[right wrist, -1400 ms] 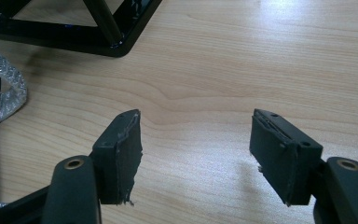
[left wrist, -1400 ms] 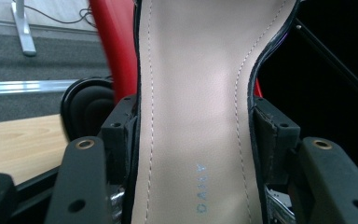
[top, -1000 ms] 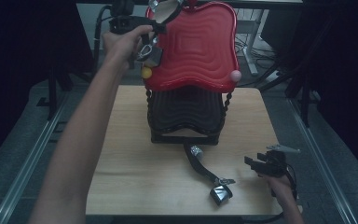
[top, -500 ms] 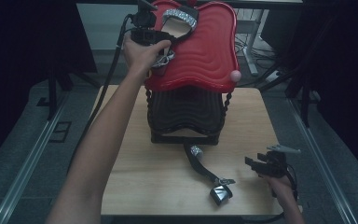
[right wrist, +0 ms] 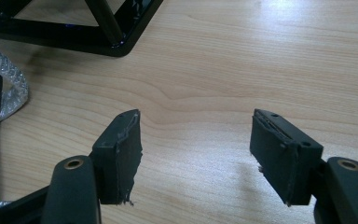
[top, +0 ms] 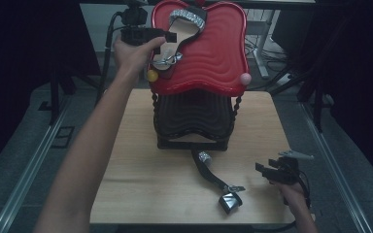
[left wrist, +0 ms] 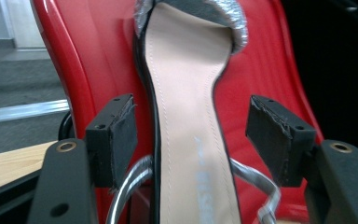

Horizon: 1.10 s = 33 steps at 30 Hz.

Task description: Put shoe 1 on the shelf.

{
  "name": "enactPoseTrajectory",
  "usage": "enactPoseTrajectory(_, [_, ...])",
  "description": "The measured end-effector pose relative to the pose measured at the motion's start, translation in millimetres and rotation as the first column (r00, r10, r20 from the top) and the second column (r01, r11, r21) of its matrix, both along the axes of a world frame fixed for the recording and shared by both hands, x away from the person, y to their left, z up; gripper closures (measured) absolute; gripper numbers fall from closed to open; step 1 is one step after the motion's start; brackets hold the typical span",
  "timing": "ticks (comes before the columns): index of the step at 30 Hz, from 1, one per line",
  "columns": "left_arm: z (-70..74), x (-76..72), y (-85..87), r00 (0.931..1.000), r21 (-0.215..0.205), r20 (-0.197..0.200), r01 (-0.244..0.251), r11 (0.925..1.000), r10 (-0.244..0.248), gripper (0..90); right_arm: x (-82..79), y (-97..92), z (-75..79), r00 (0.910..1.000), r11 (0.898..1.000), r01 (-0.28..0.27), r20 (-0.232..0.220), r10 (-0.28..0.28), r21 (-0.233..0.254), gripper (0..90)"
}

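Observation:
A high-heeled sandal (top: 183, 30) with a glittery silver toe strap lies on the red wavy top shelf (top: 213, 63) of a shoe rack. My left gripper (top: 170, 37) is at the sandal's heel end. In the left gripper view the beige insole (left wrist: 186, 116) lies between the jaws of the left gripper (left wrist: 193, 135), whose pads stand apart from it; these jaws have just been opening. The second sandal (top: 213, 177) lies on the wooden table (top: 141, 160) in front of the rack. My right gripper (top: 263, 168), also seen as the right gripper (right wrist: 196, 149) in its own view, rests open just right of it, with nothing between its jaws.
The rack has a black lower shelf (top: 192, 116) and black base (right wrist: 74, 37) at the table's back middle. A yellow ball (top: 152, 75) and a pink ball (top: 245, 78) cap the rack's posts. The table sandal's silver strap (right wrist: 9, 88) shows left of the right gripper. Dark floor surrounds the table.
My left hand carried the sandal rightward onto the red shelf, then drew back a little to the left. Its jaws have widened off the sandal. The right gripper has not moved.

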State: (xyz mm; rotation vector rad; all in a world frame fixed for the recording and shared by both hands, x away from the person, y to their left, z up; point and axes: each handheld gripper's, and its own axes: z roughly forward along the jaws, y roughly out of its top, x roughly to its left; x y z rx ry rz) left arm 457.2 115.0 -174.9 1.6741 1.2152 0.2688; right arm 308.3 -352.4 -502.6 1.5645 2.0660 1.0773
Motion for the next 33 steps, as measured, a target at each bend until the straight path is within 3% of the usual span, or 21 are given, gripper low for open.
enactPoseTrajectory(7, [-3.7, -25.4, 25.8, 0.9967, -0.043, 0.033, 0.076, 0.9962, -0.074, 34.1, -0.3, 0.9, 0.6, 1.0, 1.0, 0.001, 0.004, -0.001, 0.003, 33.9])
enactPoseTrajectory(18, [-25.4, -68.3, 66.9, 0.9935, -0.062, 0.044, 0.108, 0.9922, -0.105, 34.0, 0.2, 6.9, 1.3, 0.9999, 1.0, -0.014, 0.002, 0.014, -0.013, 33.9])
enactPoseTrajectory(25, [-48.0, -93.6, 90.2, 0.9922, -0.065, 0.044, 0.12, 0.9907, -0.117, 35.3, 1.0, 9.8, 1.1, 0.9998, 1.0, -0.02, 0.002, 0.02, -0.019, 33.9])
enactPoseTrajectory(33, [-88.0, -119.4, 114.6, 0.9927, -0.066, 0.031, 0.119, 0.9907, -0.117, 36.9, 2.2, 11.3, 0.8, 0.9998, 1.0, -0.021, -0.005, 0.021, -0.022, 34.0])
